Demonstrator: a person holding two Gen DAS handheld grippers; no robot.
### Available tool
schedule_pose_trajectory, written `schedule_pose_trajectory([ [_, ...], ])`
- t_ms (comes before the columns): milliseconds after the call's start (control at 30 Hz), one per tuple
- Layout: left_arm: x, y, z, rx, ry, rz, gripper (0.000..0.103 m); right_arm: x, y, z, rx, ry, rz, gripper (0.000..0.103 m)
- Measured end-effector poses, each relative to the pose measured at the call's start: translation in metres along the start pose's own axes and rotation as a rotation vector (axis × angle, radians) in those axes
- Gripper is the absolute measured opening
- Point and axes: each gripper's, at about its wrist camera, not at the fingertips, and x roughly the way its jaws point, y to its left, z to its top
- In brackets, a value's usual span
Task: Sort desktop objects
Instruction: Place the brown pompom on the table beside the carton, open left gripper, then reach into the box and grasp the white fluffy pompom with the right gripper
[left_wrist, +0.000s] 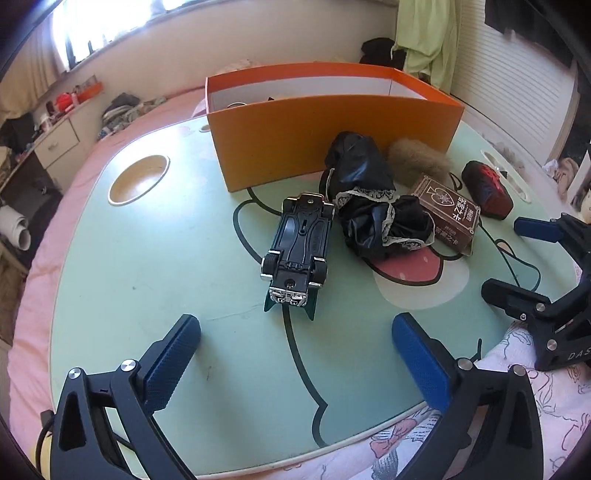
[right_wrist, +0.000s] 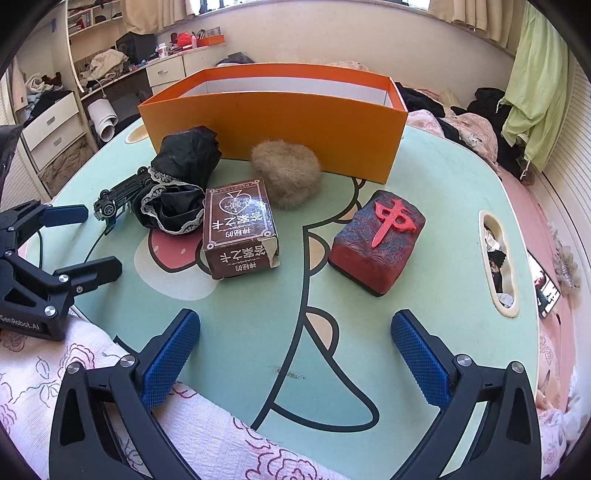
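Note:
A black toy car (left_wrist: 297, 247) lies upside down on the green table (left_wrist: 147, 258), just ahead of my left gripper (left_wrist: 295, 321), which is open and holds nothing. Right of the car are a crumpled black lace cloth (left_wrist: 369, 206), a tan fur ball (left_wrist: 417, 158), a brown card box (left_wrist: 448, 214) and a red mahjong block (left_wrist: 487, 192). An orange box (left_wrist: 325, 129) stands open behind them. My right gripper (right_wrist: 295, 317) is open and empty, short of the card box (right_wrist: 238, 232) and the mahjong block (right_wrist: 378, 240).
The table has a round cup hollow (left_wrist: 138, 179) at the left and a slot (right_wrist: 496, 266) holding small items at the right. Floral fabric (right_wrist: 221, 435) lies along the near edge. A pink bed, drawers and clutter surround the table.

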Motion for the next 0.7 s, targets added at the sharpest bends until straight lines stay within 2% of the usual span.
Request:
schedule_pose_trajectory([
  [567, 0.001, -0.003, -0.004, 0.003, -0.005, -0.012, 0.103, 0.001, -0.006, 0.000, 0.008, 0.001, 0.005, 0.102],
  [600, 0.001, -0.003, -0.004, 0.003, -0.005, -0.013, 0.103, -0.003, -0.007, -0.001, 0.016, -0.007, 0.005, 0.094],
  [633, 0.001, -0.003, -0.004, 0.003, -0.006, -0.013, 0.103, -0.011, -0.006, 0.000, 0.014, -0.027, -0.007, 0.081],
  [700, 0.001, -0.004, -0.004, 0.002, -0.009, -0.012, 0.103, -0.031, -0.005, 0.009, -0.005, -0.075, -0.023, 0.075],
])
